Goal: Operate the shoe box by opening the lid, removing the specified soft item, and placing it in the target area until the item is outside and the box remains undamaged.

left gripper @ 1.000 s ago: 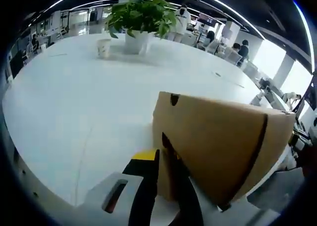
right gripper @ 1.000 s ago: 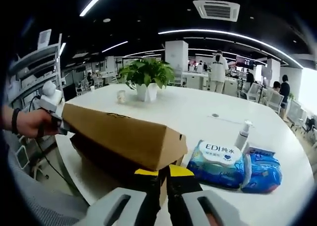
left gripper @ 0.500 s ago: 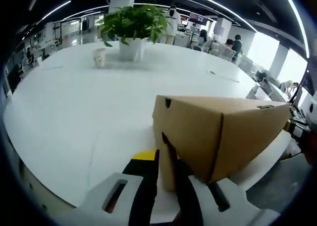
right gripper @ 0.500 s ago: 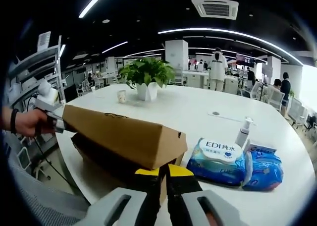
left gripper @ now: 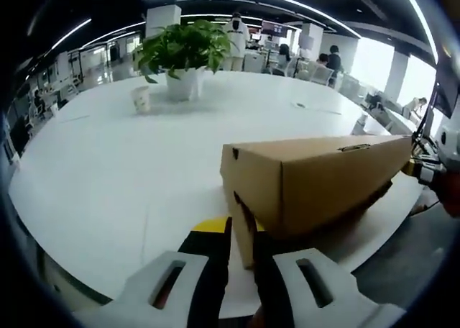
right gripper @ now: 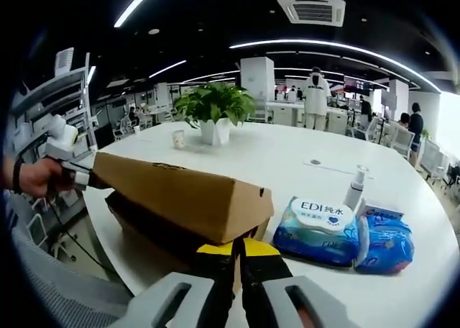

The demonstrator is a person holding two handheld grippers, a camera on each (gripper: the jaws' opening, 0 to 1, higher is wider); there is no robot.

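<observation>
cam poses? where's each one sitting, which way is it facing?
Left gripper view: rides the left hand-held gripper at one end of the brown cardboard shoe box, facing along it; the other gripper shows far right.
Right gripper view: rides the right hand-held gripper at the opposite end; a hand shows left.
Shared: box, round white table, potted green plant.

Brown cardboard shoe box (right gripper: 180,202) on white table, lid (left gripper: 316,173) partly raised.

Colours on record
Shoe box (right gripper: 180,198) plain tan; surface (left gripper: 108,162) white; wipe packs (right gripper: 345,231) blue, white label; plant (right gripper: 214,105) green, white pot.
</observation>
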